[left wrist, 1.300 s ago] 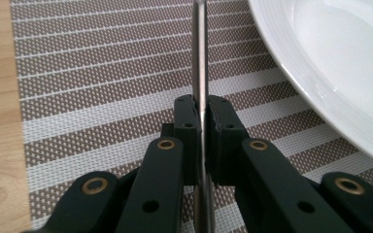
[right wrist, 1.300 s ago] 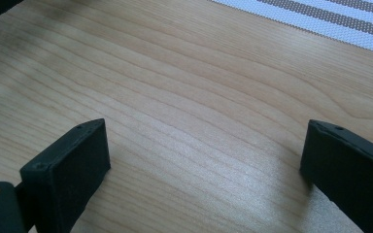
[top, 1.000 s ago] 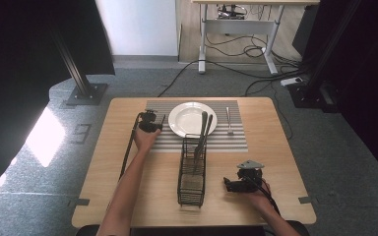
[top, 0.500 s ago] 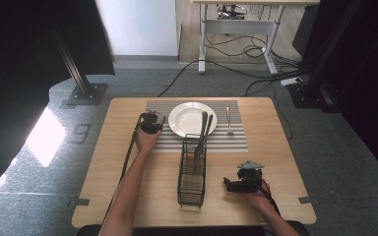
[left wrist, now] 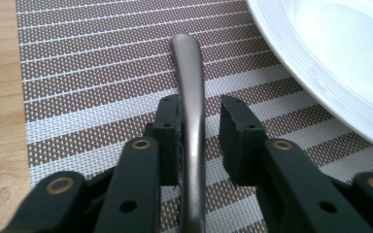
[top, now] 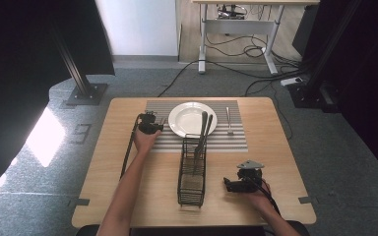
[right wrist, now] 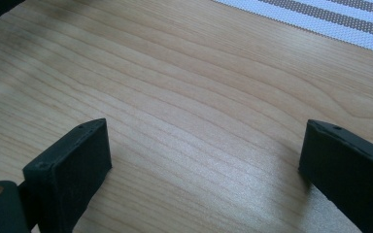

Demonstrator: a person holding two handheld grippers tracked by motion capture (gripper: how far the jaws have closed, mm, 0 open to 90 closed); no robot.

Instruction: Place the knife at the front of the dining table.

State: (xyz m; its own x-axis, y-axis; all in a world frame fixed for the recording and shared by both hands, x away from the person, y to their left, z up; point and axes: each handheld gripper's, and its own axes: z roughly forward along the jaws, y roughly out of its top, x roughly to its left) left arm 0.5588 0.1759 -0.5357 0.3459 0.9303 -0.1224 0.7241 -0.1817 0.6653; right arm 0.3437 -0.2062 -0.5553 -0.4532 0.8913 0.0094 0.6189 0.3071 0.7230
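The left gripper (left wrist: 199,121), jaws just opening, straddles the utensil handle (left wrist: 190,77), probably a fork's, running lengthwise toward frame top; the right gripper (right wrist: 206,160) gapes empty.

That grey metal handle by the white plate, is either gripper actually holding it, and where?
Neither. The left gripper straddles the grey metal cutlery handle mid-length, jaws just opened, a gap on one side. The right gripper is open over bare wood.

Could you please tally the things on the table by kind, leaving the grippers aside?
Cutlery pieces: 4
Plate: 1
Placemat: 1
Wire basket: 1
Total: 7
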